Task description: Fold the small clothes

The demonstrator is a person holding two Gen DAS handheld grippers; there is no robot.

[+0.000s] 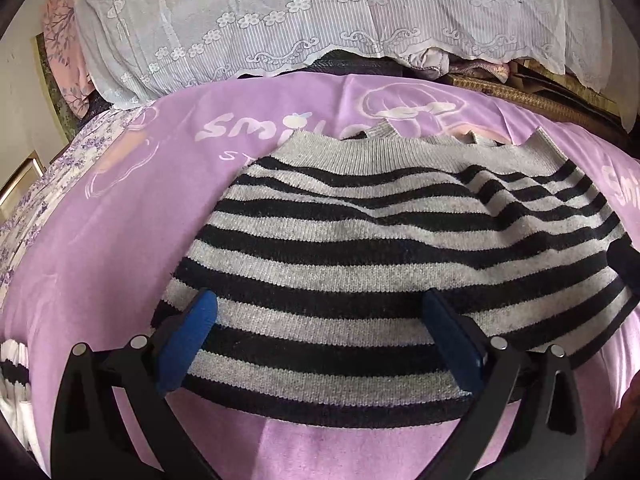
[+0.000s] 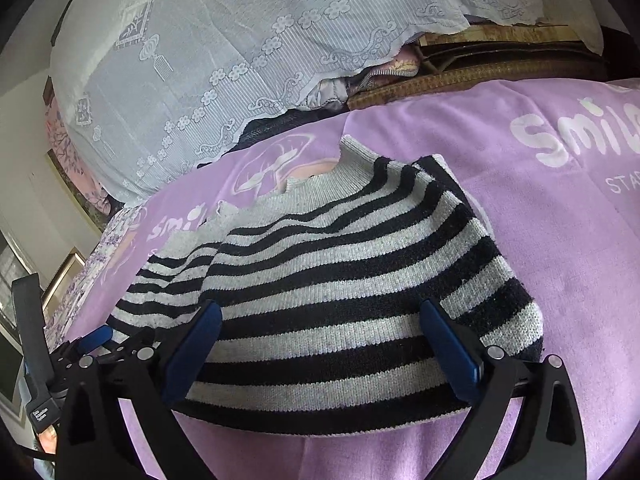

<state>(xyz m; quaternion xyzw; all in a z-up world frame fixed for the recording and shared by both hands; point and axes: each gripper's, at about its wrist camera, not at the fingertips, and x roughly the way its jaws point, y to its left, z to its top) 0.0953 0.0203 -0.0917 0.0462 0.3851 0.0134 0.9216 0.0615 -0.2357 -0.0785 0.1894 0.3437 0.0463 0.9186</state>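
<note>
I have both the left tongs (image 1: pixel 320 316) and right tongs (image 2: pixel 322 320) spread wide and empty over the near hem of the striped sweater (image 1: pixel 380 248), its collar pointing away from me.

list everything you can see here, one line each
striped sweater: 1, grey and black, lying flat on the purple sheet, both sleeves folded in
purple sheet: 1, lilac with white "smile" print, covering the bed
lace cloth: 1, white, draped over a pile behind the sheet
floral fabric: 1, white and purple, at the sheet's left edge
woven mat: 1, brown, behind the sheet
left tongs: 1, black with blue pads, open over the sweater hem
right tongs: 1, same colours, open over the hem
</note>
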